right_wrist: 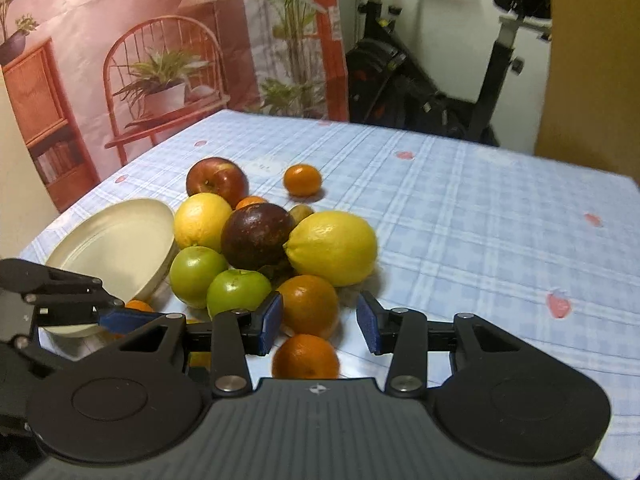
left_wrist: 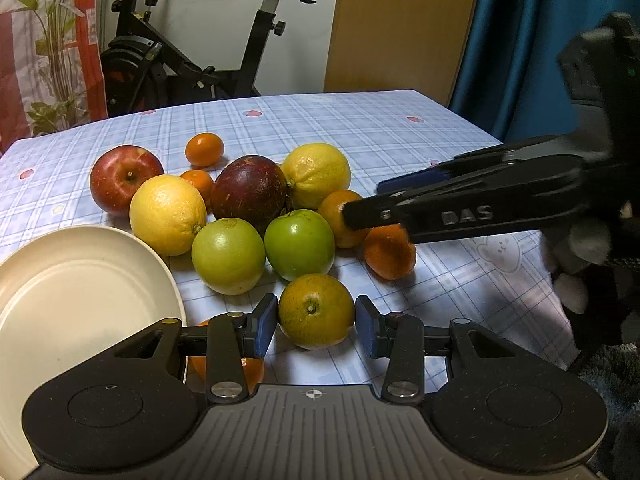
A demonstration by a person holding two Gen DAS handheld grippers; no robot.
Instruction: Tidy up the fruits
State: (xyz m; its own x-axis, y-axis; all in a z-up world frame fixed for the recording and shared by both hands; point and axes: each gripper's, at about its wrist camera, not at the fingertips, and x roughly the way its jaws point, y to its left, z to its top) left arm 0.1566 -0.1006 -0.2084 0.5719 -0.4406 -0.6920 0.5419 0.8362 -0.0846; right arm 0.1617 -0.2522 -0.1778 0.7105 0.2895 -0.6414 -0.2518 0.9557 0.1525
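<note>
A heap of fruit lies on the checked tablecloth: a red apple (left_wrist: 126, 178), two lemons (left_wrist: 316, 174), a dark purple fruit (left_wrist: 250, 192), two green apples (left_wrist: 228, 256) and several tangerines. My left gripper (left_wrist: 316, 328) is open, and its blue pads frame a greenish orange (left_wrist: 316, 312) that rests on the cloth just ahead. My right gripper (right_wrist: 320, 322) is open too, low over an orange (right_wrist: 310, 304) beside the big lemon (right_wrist: 332, 246), with a tangerine (right_wrist: 306, 356) under it. The left wrist view shows the right gripper (left_wrist: 364, 202) from the side, reaching in over those oranges.
A cream plate (left_wrist: 80, 280) lies at the near left of the heap, its rim tilted up against the fruit. One tangerine (right_wrist: 303, 179) sits apart behind the heap. An exercise bike (left_wrist: 192, 60) and a printed backdrop stand beyond the table's far edge.
</note>
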